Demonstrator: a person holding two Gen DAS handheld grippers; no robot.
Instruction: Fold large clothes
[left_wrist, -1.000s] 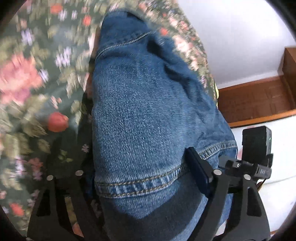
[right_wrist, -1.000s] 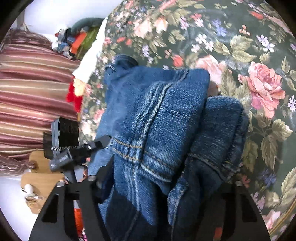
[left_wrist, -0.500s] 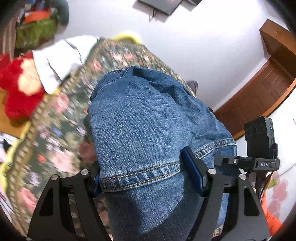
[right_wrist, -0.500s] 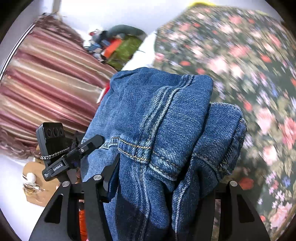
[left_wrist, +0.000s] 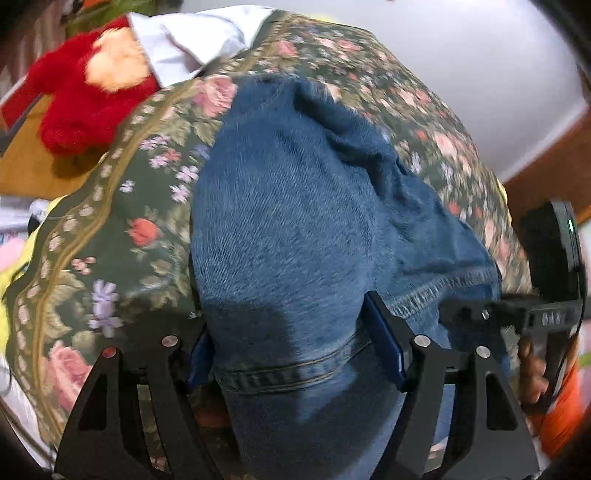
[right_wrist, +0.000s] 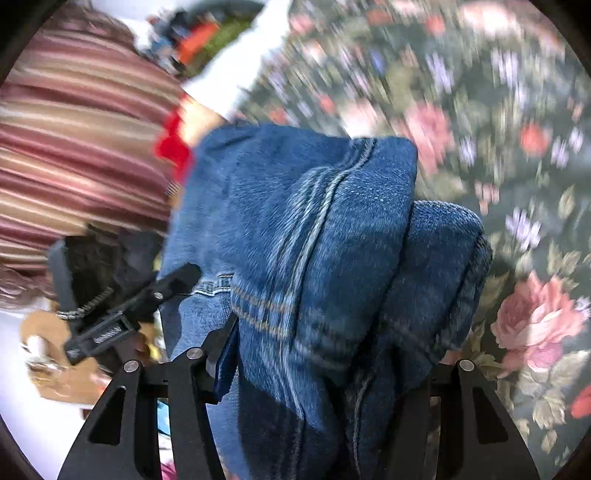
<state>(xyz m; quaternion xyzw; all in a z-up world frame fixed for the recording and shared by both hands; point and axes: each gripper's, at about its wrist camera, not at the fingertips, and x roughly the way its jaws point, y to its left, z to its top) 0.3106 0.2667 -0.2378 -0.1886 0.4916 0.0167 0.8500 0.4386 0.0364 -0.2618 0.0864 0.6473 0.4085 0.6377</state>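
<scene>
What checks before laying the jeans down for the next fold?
1. Left gripper clamped on the jeans: ok, denim fills the gap at the hem between both fingers.
2. Right gripper clamped on the jeans: ok, a thick bunched wad with a seam sits between its fingers.
3. Layers aligned in the right grip: not ok, two lumps stand side by side, uneven.
4. Floral bedspread bare under the landing spot: cannot tell, denim hides it.
5. Red plush toy and white cloth clear of the jeans: ok, both lie at the bed's far edge.
6. Sharp view: not ok, right wrist picture is blurred.
</scene>
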